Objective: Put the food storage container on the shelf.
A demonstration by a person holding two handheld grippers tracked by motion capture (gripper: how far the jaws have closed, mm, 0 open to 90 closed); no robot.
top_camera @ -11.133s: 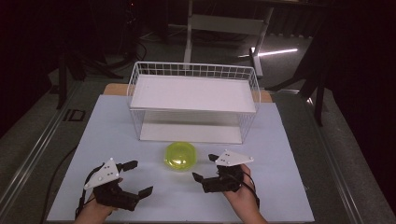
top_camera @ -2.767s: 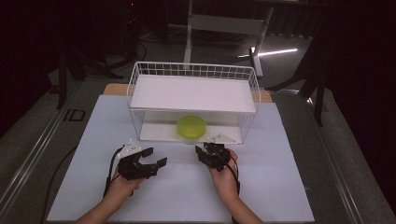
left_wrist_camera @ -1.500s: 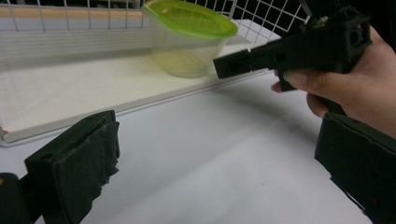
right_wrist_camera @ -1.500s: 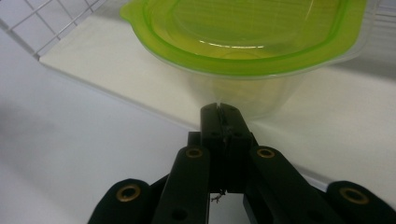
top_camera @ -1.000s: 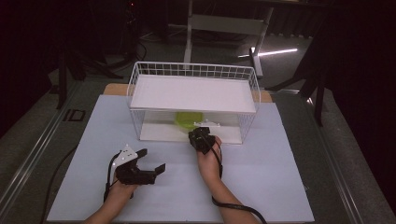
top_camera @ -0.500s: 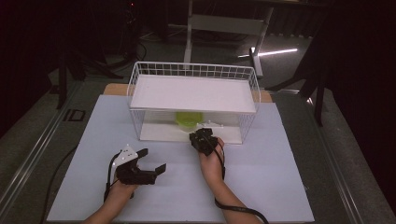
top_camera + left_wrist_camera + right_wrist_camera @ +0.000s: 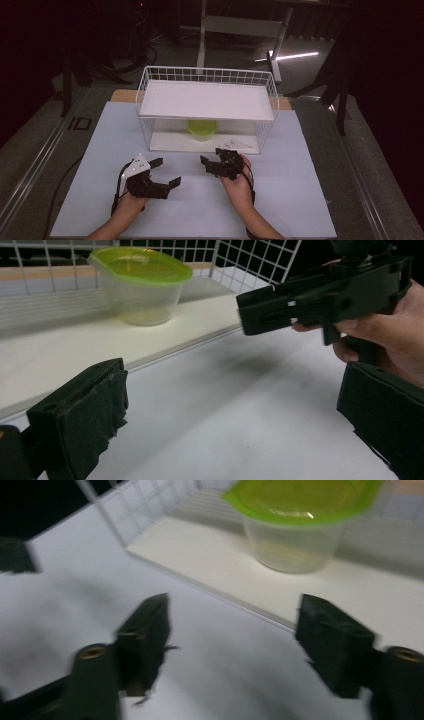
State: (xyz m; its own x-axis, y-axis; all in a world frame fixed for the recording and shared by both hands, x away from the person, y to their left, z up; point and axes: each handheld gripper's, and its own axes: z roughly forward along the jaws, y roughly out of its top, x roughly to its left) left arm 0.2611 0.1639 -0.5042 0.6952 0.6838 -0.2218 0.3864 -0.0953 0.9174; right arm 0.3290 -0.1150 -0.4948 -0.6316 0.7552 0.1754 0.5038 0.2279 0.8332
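Tub: the lidded tub (image 7: 202,129) stands upright on the lower shelf (image 7: 170,141) of the wire rack (image 7: 207,76), set back from the front edge, nothing touching it.
Right gripper: my right gripper (image 7: 214,155) sits just in front of the rack, jaws apart and empty, pointing at the tub.
Left gripper: my left gripper (image 7: 165,172) hovers over the mat (image 7: 300,200), jaws apart, holding nothing.
Progress: I judge the placing done; the tub is shelved.
Left to do: only to bring both grippers clear, as I read it.

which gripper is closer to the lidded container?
The right gripper, just outside the rack's open front, facing the container. The left gripper sits farther back on the table.
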